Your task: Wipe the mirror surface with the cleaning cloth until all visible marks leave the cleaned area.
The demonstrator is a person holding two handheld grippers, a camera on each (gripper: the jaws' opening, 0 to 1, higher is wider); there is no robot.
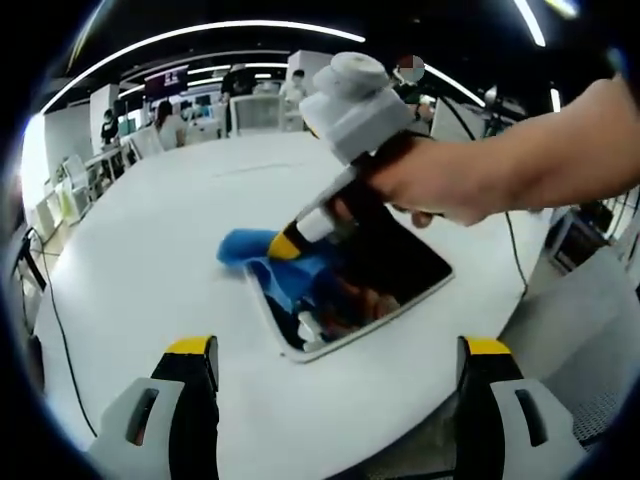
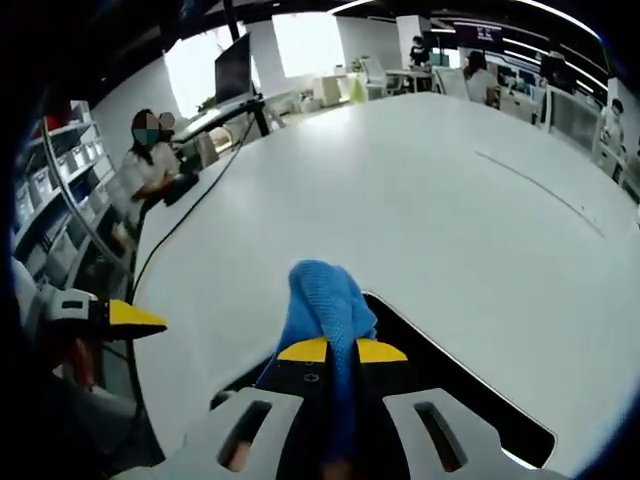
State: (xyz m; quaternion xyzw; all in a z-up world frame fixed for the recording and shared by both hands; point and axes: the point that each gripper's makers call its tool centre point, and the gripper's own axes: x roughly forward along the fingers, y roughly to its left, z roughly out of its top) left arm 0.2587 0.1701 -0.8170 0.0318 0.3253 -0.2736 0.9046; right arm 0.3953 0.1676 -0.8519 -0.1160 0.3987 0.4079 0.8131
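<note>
A rectangular mirror (image 1: 400, 270) with a white frame lies flat on the round white table (image 1: 170, 210). A blue cleaning cloth (image 1: 262, 258) lies bunched over the mirror's left end. My right gripper (image 1: 287, 243), held by a hand, comes in from the right and is shut on that cloth. In the right gripper view the yellow-tipped jaws (image 2: 341, 351) pinch the blue cloth (image 2: 325, 295) over the dark mirror (image 2: 455, 385). My left gripper (image 1: 338, 352) hovers near the mirror's near edge, open, with nothing between its jaws. One of its yellow tips (image 2: 125, 317) shows at the left.
A black cable (image 1: 62, 330) trails along the table's left side. Another black cable (image 2: 190, 205) runs off the table toward a seated person (image 2: 150, 165) near shelves. Desks, a monitor (image 2: 234, 66) and other people stand beyond the table.
</note>
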